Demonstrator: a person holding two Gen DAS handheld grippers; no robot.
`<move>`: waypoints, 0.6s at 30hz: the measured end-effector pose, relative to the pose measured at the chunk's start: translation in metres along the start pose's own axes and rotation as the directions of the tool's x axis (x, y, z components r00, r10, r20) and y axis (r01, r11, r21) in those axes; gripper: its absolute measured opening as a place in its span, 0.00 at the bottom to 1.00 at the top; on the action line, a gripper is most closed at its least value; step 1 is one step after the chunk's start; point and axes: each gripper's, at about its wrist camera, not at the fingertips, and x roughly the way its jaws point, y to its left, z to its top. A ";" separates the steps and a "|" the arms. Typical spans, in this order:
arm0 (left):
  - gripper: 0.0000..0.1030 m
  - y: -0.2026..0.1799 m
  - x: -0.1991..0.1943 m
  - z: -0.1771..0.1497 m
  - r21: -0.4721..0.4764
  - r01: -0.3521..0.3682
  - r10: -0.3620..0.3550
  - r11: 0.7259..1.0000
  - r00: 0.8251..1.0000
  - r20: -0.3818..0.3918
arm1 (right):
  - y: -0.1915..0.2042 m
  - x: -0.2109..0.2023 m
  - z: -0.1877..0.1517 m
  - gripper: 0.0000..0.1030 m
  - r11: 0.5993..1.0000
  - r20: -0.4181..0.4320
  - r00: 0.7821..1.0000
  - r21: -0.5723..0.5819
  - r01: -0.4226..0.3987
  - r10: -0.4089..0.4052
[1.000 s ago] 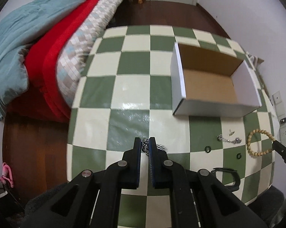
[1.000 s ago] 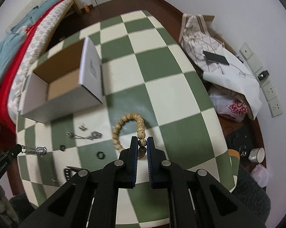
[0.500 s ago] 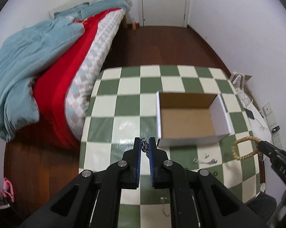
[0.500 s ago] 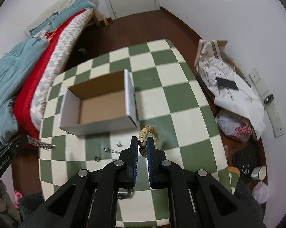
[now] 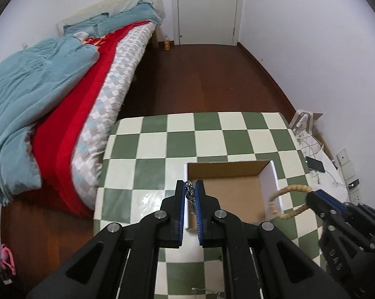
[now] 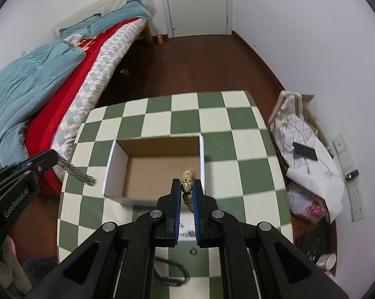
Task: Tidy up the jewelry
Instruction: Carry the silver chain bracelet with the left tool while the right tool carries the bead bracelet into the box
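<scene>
Silver metal chain (image 5: 189,193) is pinched between the closed fingers of the left tool (image 5: 189,199), raised above the left wall of the open white cardboard box (image 6: 202,157) on the green-and-cream checkered table (image 6: 239,172). Beige wooden bead bracelet (image 6: 187,186) is clamped by the right tool (image 6: 187,194), held above the box's right wall.

Your left gripper (image 5: 191,186) pinches a shiny metal chain (image 6: 76,170); your right gripper (image 6: 187,186) grips matt, speckled wooden beads (image 5: 290,200). Below you, the box (image 6: 160,160) shows raw brown cardboard inside, smooth white outside, on a glossy checked tablecloth (image 6: 237,114).
</scene>
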 end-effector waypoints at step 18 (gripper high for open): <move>0.05 -0.005 0.113 0.032 -0.135 0.238 -0.265 0.962 0.934 -0.240 | -0.019 0.110 0.053 0.09 0.977 -0.182 0.964 0.123 -0.175 0.196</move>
